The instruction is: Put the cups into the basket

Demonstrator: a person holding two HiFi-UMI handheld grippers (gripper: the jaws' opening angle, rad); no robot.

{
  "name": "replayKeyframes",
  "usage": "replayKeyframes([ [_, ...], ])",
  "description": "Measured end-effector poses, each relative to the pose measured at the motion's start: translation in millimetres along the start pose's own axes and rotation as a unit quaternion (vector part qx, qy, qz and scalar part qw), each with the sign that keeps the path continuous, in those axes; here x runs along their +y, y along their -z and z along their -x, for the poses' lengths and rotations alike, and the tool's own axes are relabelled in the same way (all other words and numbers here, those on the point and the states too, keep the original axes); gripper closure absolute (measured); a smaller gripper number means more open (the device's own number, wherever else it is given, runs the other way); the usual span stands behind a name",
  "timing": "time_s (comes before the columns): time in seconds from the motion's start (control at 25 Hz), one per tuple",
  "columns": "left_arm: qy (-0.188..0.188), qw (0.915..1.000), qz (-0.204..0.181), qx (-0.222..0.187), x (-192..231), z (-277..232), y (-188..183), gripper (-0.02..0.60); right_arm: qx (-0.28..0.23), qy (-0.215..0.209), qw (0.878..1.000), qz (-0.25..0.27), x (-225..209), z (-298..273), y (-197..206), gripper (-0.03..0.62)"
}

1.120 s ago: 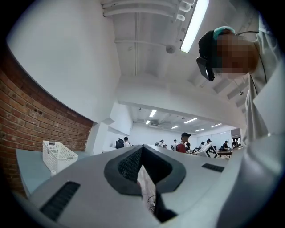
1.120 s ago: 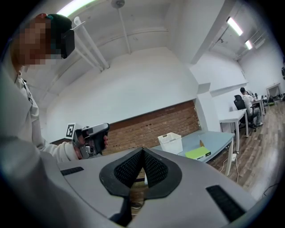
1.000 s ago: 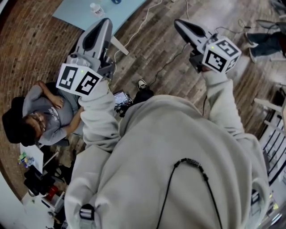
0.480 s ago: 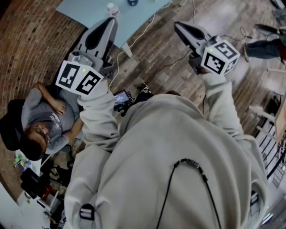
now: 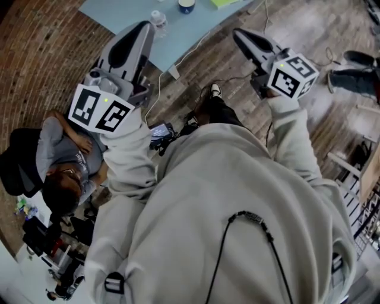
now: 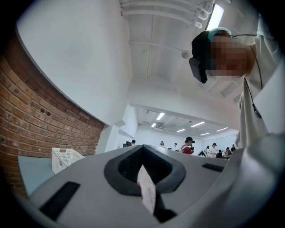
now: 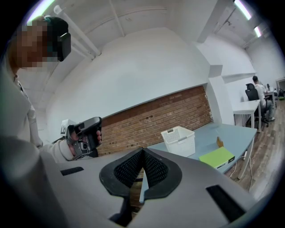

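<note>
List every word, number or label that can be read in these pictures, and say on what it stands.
No text can be read.
On the marker cube of the left gripper and the marker cube of the right gripper: black-and-white square patterns, no letters.
Print on the seated person's shirt: too small to read.
Label on the bottle: too small to read.

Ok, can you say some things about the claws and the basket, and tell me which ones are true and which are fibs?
1. The right claw is shut with nothing in it. True.
2. The left claw holds a cup. False: it is shut and empty.
3. The basket stands on the floor. False: it stands on the blue table.
4. The basket is white. True.
5. A green pad lies on the table. True.
</note>
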State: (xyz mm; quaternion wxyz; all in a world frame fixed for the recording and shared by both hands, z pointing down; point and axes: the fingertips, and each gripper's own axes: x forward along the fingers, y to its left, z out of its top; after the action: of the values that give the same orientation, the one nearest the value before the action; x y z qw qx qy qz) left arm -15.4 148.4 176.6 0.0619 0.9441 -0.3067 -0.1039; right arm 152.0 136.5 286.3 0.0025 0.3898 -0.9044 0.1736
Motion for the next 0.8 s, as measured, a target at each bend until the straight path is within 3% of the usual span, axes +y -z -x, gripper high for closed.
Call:
replayKeyframes([
  [0.44, -0.057, 0.9983, -0.009, -0.010, 49.9, -87.9, -13.9, 0.584, -0.005, -0.065, 0.998, -0.014, -93.1, -56.6, -49.4, 0.582],
  [0.8, -0.098, 0.9946, -0.030, 0.014, 68.3, -142.5, -14.2, 0.583, 0.005, -0.095, 0.995, -0.030, -158.5, -73.2, -61.5, 0.582],
])
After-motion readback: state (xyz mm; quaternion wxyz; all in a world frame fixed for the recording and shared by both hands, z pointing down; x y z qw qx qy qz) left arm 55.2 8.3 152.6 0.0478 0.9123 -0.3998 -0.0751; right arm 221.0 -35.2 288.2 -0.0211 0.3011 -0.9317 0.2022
